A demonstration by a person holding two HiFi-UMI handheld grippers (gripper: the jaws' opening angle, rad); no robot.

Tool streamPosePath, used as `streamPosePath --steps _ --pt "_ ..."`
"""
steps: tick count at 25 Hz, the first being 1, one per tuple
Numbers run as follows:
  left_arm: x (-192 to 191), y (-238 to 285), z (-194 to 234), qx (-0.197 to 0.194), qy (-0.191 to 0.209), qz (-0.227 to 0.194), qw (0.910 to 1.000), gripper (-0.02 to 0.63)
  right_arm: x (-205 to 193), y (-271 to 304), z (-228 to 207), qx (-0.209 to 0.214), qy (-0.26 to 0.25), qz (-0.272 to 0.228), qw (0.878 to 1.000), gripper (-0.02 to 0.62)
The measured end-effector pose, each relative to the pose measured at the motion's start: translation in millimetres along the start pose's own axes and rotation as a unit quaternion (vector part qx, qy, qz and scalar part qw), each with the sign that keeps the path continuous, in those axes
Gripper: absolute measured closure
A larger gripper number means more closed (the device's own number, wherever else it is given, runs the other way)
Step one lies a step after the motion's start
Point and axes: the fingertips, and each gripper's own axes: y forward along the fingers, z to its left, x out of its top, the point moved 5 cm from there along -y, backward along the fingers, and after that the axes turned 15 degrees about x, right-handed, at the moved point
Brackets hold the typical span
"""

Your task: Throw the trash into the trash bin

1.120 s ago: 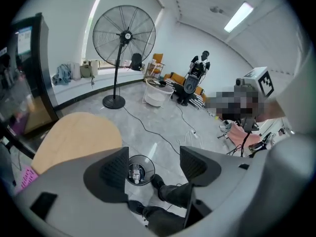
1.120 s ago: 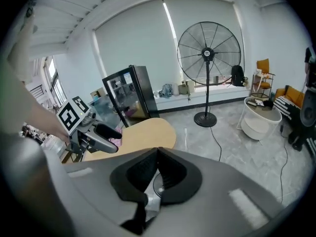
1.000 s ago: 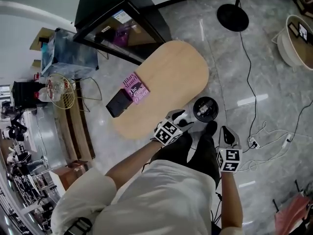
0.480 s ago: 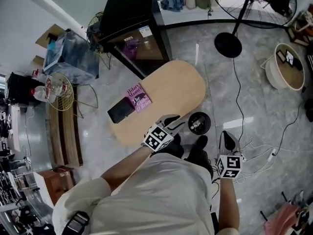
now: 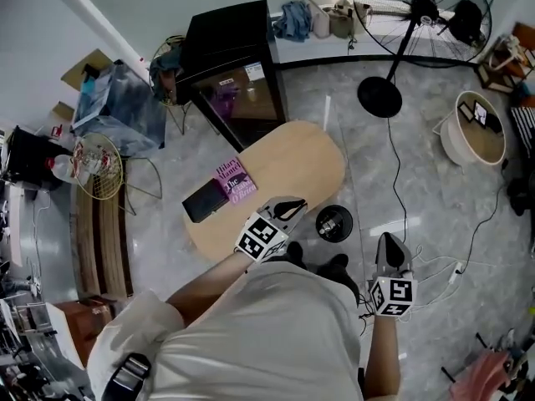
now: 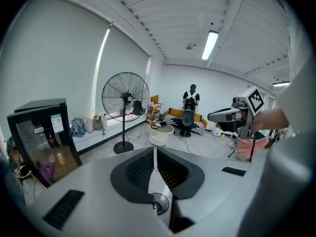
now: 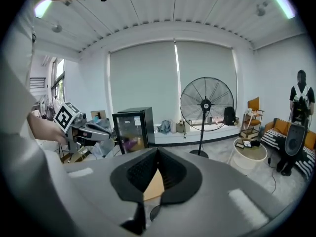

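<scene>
A round black trash bin [image 5: 333, 223] stands on the floor by the near end of the oval wooden table [image 5: 292, 161], with something pale inside it. My left gripper [image 5: 294, 205] hovers over the table's near edge, just left of the bin. Its jaws have just been closing and now meet at the tips [image 6: 154, 151] with nothing between them. My right gripper [image 5: 387, 242] hangs to the right of the bin above the floor, jaws together and empty [image 7: 158, 150]. Each gripper shows in the other's view: the right gripper [image 6: 224, 115], the left gripper [image 7: 101, 131].
A pink book [image 5: 235, 179] and a black flat object [image 5: 203, 200] lie on the table. A black glass-door cabinet [image 5: 230, 57] stands behind it. A standing fan [image 5: 418, 7], a white round side table [image 5: 472, 128] and floor cables [image 5: 435, 261] are to the right.
Both grippers have lifted up away from the bin as the person straightened. The left gripper's jaws, apart beside the bin earlier, have come together.
</scene>
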Motion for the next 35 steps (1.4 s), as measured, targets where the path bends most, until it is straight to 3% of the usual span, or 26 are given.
streamPosePath --steps 11,18,35 --pt "59 -14 -33 -0.022 0.0 -0.061 0.9979 0.6 52 -36 -23 0.013 -0.032 -0.054 0.998 0.584" --pt "80 -11 -47 -0.013 -0.009 -0.085 0.9963 0.6 72 -53 -44 0.013 -0.061 -0.071 0.996 0.584" --pt "101 0 -57 -0.015 -0.028 -0.101 0.9944 0.6 84 -60 -60 0.019 -0.071 -0.082 0.994 0.584"
